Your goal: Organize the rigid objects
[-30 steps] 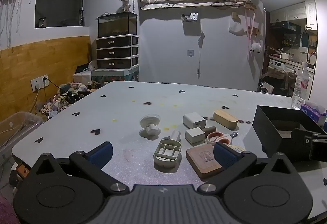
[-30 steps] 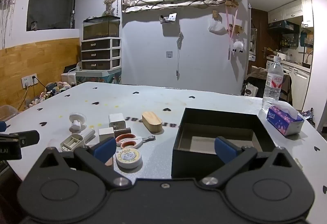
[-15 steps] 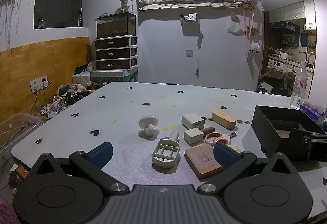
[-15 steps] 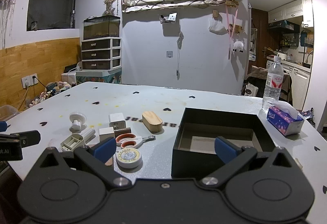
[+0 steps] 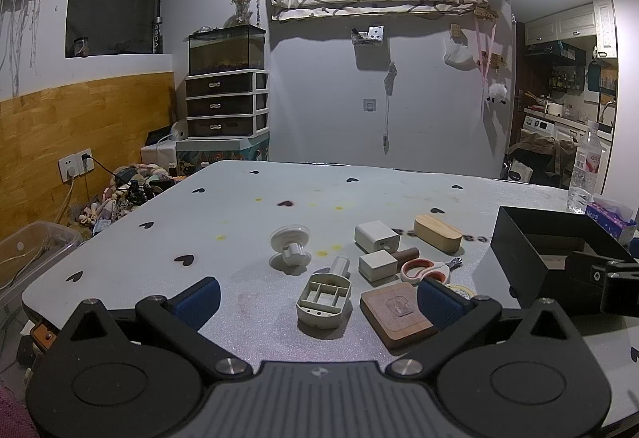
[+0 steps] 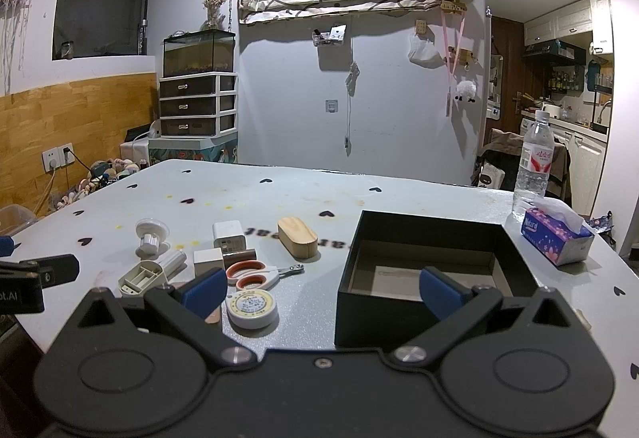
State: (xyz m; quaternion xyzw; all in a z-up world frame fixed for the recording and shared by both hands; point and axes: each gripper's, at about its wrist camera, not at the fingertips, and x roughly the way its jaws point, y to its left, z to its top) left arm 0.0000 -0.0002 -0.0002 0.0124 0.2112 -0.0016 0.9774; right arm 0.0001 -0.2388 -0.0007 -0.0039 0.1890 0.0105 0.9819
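Both jaws gape empty; scissors [image 6: 255,274] and tape [image 6: 251,307] crowd black box [image 6: 419,302], seemingly empty.

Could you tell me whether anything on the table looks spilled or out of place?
Small yellow spots stain the table beyond the scattered items, like dried drips. The black box is empty; nothing looks damaged.

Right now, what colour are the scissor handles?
Orange inside white, on the scissors; clearest in the right wrist view.
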